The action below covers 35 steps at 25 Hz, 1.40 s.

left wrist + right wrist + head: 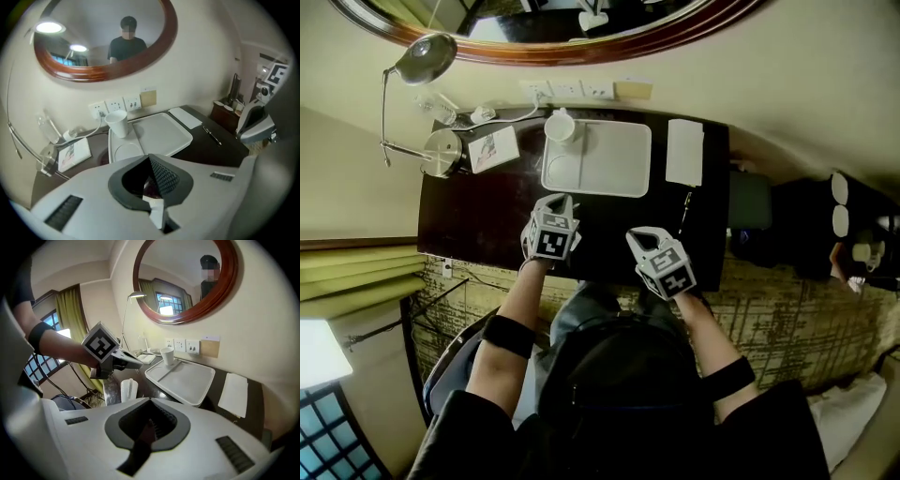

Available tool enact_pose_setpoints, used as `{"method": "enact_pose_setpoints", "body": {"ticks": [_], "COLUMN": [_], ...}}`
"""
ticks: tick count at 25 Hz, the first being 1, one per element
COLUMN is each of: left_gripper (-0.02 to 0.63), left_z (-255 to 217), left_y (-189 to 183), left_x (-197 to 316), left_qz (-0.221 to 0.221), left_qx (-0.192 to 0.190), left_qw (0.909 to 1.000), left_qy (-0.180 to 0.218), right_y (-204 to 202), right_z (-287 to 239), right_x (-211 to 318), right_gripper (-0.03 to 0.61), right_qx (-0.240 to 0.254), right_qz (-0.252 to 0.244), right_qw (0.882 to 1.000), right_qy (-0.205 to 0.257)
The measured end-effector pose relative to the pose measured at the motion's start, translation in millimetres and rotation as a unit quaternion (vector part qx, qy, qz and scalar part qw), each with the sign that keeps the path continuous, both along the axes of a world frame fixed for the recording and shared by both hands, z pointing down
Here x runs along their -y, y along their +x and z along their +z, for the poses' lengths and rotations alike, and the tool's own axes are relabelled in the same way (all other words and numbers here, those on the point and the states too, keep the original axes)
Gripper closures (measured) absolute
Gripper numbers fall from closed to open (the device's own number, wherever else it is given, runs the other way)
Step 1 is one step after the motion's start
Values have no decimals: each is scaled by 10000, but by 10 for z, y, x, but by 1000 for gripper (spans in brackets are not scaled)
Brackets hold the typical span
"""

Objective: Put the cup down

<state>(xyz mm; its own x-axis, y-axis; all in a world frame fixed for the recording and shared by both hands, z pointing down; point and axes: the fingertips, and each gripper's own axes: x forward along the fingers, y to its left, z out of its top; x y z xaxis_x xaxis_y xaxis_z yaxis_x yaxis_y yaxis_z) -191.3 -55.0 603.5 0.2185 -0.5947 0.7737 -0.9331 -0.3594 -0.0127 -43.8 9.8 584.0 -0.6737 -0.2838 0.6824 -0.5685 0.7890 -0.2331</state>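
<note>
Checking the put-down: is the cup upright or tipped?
Upright: the cup stands mouth up in a corner of the tray.

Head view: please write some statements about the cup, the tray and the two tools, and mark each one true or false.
1. The cup stands upright on the tray. True.
2. The left tool holds the cup. False: it is shut on nothing, and the cup stands apart from it on the tray.
3. The right tool is open. False: it is shut and empty.
4. A white sheet lies on the desk to the right of the tray. True.
</note>
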Motion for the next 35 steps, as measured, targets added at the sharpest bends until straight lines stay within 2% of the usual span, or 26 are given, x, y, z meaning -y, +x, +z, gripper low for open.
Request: {"method": "enact_pose_setpoints", "body": {"ticks": [3, 5, 6, 8, 10, 12, 14, 15, 17, 25, 32, 35], "left_gripper": [609, 609, 533, 305, 169, 77, 71, 49, 48, 51, 49, 49], "left_z": [-58, -85, -63, 50, 209, 482, 873, 1042, 1212, 1221, 1191, 1153], "left_y": [-367, -586, -643, -678, -683, -634, -618, -615, -561, -491, -461, -480], "left_x": [-211, -439, -580, -906, -1254, -1580, -1790, -1849, -1884, -1748, -1629, -1463], "left_qz": [-289, -335, -324, -301, -148, 219, 554, 669, 789, 1089, 1230, 1127], "left_qx": [-90, -138, -248, -571, -685, -542, -257, -241, -440, -509, -645, -666], "left_qw": [9991, 9989, 9990, 9975, 9951, 9918, 9858, 9818, 9762, 9734, 9744, 9782], "left_qy": [309, 309, 165, -286, -705, -1135, -1566, -1760, -1972, -1952, -1770, -1613], "right_y": [-163, -234, -296, -461, -613, -713, -770, -796, -855, -906, -997, -1010], "right_z": [82, 208, 258, 314, 318, 326, 349, 362, 342, 266, 295, 321], "right_x": [-182, -271, -346, -543, -677, -710, -705, -697, -641, -494, -662, -750], "right_gripper": [563, 563, 563, 558, 557, 557, 557, 557, 557, 557, 557, 557], "right_qx": [62, 31, 1, -77, -115, -63, -74, -99, -89, -48, -97, -139], "right_qz": [-77, -268, -476, -1011, -1309, -1330, -1282, -1258, -1152, -792, -1044, -1175], "right_qw": [9996, 9992, 9983, 9937, 9893, 9885, 9892, 9897, 9915, 9953, 9923, 9904], "right_qy": [-275, -304, -346, -486, -630, -713, -704, -678, -603, -550, -656, -708]}}
